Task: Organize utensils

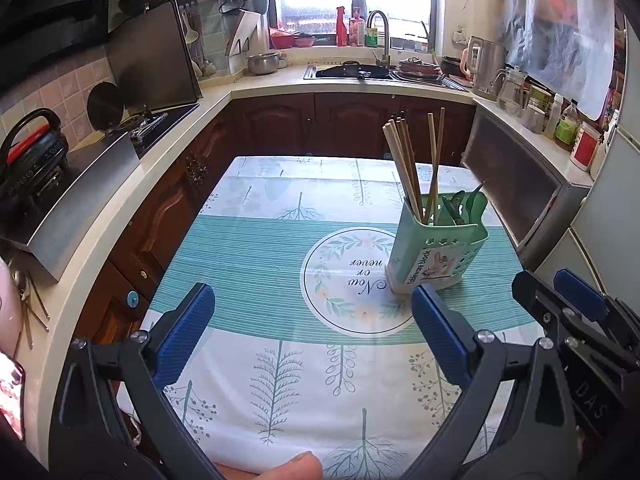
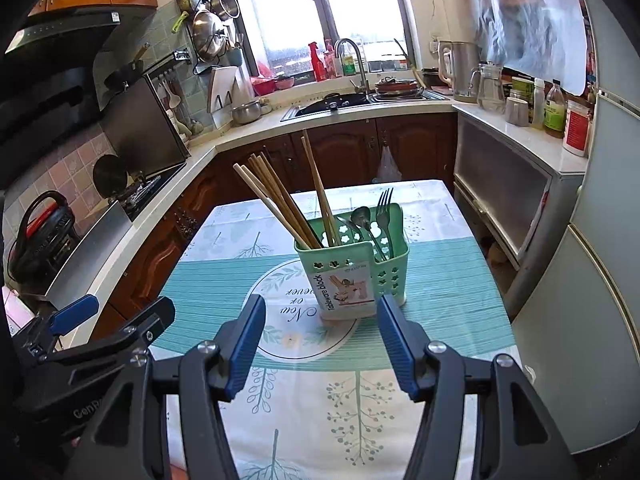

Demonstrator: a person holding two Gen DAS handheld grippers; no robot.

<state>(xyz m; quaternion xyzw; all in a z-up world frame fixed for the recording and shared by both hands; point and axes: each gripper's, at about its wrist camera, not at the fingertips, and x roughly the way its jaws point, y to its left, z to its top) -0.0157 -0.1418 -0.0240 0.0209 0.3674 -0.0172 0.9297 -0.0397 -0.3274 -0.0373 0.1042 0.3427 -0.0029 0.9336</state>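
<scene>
A green plastic utensil holder (image 2: 356, 276) stands upright on the table; it also shows in the left wrist view (image 1: 436, 252). Several wooden chopsticks (image 2: 280, 204) lean in its left compartment, also seen from the left (image 1: 408, 168). A fork (image 2: 382, 216) and a spoon (image 2: 360, 216) stand in its right compartment. My right gripper (image 2: 320, 344) is open and empty, just in front of the holder. My left gripper (image 1: 312, 332) is open and empty, to the left of the holder. Each gripper shows at the edge of the other's view.
The table carries a teal and white printed cloth (image 1: 256, 248). Dark wood cabinets (image 1: 280, 120) and a counter with a stove (image 1: 148, 128) run along the left. A sink (image 2: 340, 102) lies at the back. A metal cabinet (image 2: 504, 192) and fridge (image 2: 600, 240) stand right.
</scene>
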